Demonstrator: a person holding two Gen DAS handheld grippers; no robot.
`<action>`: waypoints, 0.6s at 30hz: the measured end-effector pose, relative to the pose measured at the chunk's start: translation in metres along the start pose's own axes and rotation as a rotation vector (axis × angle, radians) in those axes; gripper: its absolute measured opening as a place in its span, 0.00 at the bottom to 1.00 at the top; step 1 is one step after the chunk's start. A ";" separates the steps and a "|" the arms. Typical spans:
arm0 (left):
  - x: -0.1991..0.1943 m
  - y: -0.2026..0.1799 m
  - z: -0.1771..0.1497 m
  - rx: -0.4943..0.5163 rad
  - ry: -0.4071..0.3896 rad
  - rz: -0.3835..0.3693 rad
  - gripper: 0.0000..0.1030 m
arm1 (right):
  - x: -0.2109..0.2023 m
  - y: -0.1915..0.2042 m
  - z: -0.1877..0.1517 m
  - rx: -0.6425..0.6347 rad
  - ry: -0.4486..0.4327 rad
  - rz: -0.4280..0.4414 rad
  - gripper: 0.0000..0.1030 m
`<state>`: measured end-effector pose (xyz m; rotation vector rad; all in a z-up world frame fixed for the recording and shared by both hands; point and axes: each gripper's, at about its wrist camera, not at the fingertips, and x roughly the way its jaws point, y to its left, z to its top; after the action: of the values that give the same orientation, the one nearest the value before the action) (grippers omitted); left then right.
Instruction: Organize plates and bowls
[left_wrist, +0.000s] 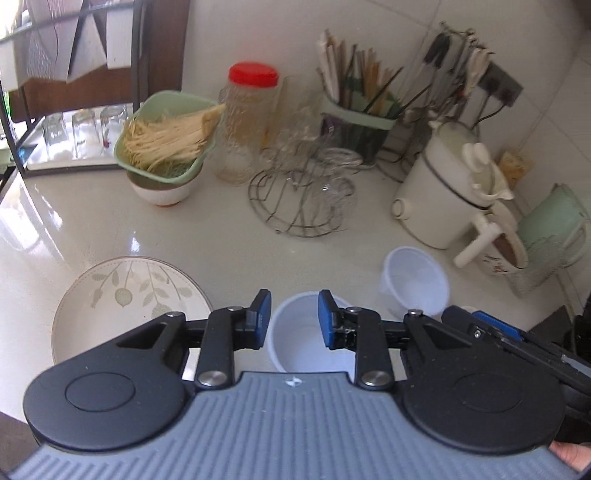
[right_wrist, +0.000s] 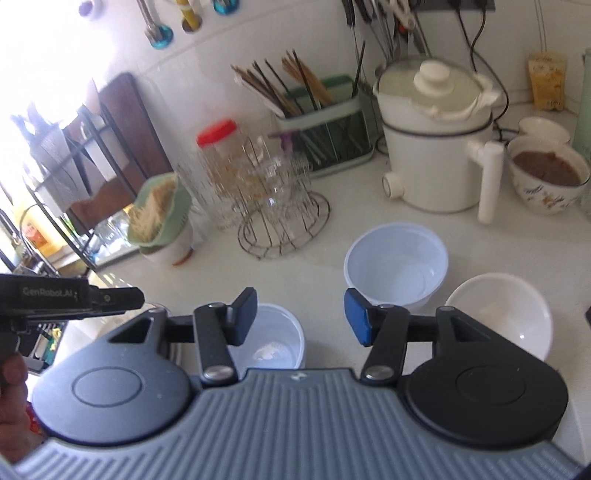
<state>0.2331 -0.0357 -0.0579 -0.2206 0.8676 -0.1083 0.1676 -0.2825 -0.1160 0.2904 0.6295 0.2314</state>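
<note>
White glossy worktop (left_wrist: 229, 236), contents:
- Small white plastic bowl (left_wrist: 306, 336), upright, empty, mouth up, directly below the left gripper (left_wrist: 293, 317); jaws parted, pinching nothing.
- Larger translucent white plastic bowl (right_wrist: 397, 264), empty, upright, ahead of the right gripper (right_wrist: 301, 317); jaws spread wide, nothing between them.
- White ceramic bowl (right_wrist: 498, 315), empty, just right of it.
- Round cream plate with grey leaf pattern (left_wrist: 125, 295), lying flat at left.
- Pale green basket (left_wrist: 162, 140) holding dry noodles.
- Floral bowl (right_wrist: 550, 181) with brown contents.

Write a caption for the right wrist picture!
Open right gripper above a white counter with three empty white bowls.
</note>
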 end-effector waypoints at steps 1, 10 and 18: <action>-0.006 -0.004 -0.003 0.006 -0.006 -0.003 0.31 | -0.007 0.001 0.001 -0.003 -0.008 0.001 0.54; -0.052 -0.030 -0.032 0.041 -0.017 -0.047 0.32 | -0.064 0.009 -0.003 -0.023 -0.058 0.007 0.54; -0.067 -0.036 -0.052 0.057 0.013 -0.070 0.32 | -0.091 0.013 -0.019 -0.023 -0.050 -0.006 0.54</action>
<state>0.1497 -0.0664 -0.0318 -0.1972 0.8690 -0.2000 0.0826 -0.2942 -0.0771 0.2711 0.5777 0.2245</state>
